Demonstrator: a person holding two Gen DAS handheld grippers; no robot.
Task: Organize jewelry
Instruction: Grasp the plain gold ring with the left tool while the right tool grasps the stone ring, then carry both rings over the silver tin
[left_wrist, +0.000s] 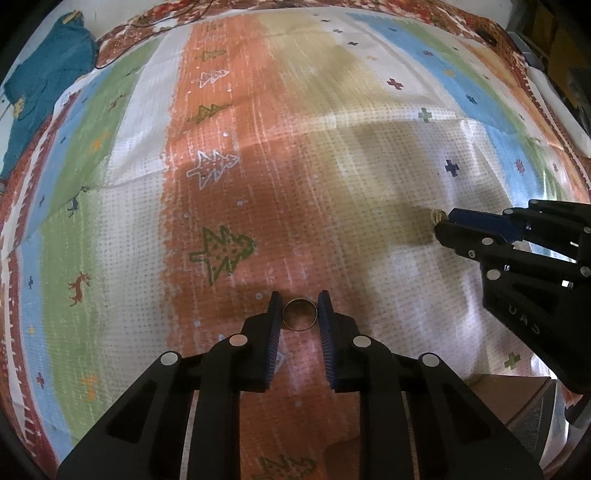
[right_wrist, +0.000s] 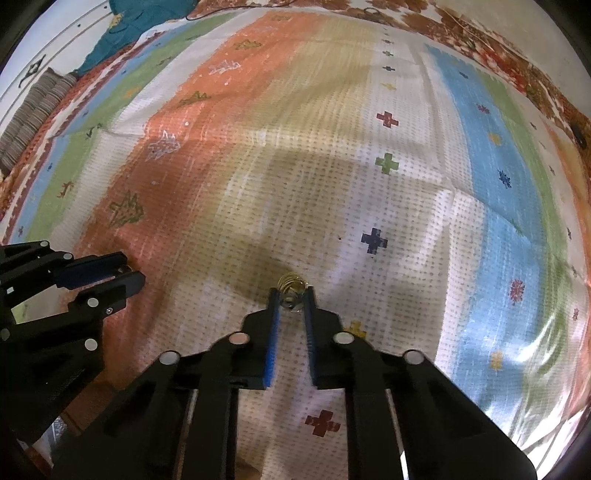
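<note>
In the left wrist view my left gripper is shut on a plain gold ring, held flat between its fingertips above the striped cloth. My right gripper shows at the right there, shut on a small coiled gold ring. In the right wrist view my right gripper grips that coiled gold ring at its fingertips. My left gripper shows at the left edge there, its ring barely visible.
A colourful striped cloth with tree, deer and cross patterns covers the surface. A teal garment lies at the far left corner. A cardboard box sits at the lower right below the right gripper.
</note>
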